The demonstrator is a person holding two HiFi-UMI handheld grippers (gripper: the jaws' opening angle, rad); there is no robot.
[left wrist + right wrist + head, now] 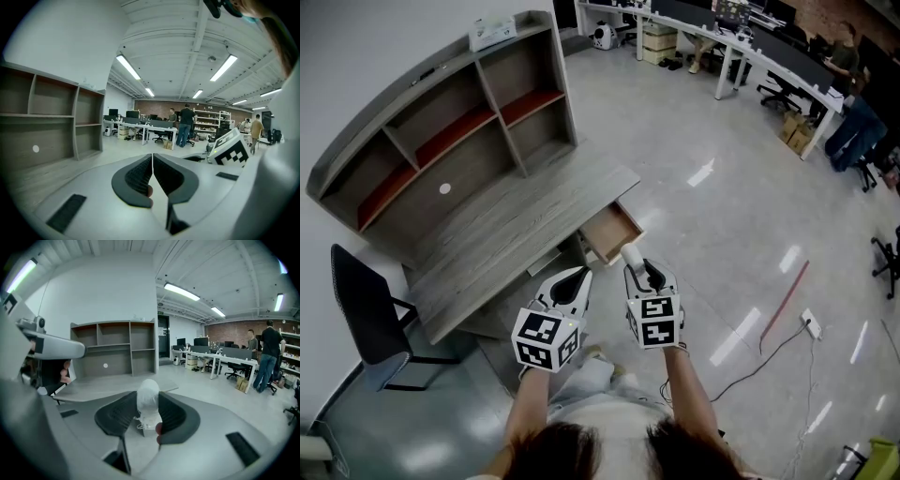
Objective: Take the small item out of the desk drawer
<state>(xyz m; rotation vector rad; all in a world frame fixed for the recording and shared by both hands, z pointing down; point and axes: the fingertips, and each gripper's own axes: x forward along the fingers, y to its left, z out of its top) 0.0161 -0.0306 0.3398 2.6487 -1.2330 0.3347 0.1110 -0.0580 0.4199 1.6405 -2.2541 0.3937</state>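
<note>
The right gripper point(149, 420) clamped the small item point(148, 399) clear of the open drawer point(609, 234), extraction seemingly done; left gripper point(153, 176) spare, jaws closed, empty.

The person stretches the left forearm point(529, 405) and the right forearm point(688, 389) forward side by side, the left gripper point(579, 275) with its jaws pressed together on nothing, the right gripper point(640, 270) close beside it, clamped on a small white item point(148, 401).
</note>
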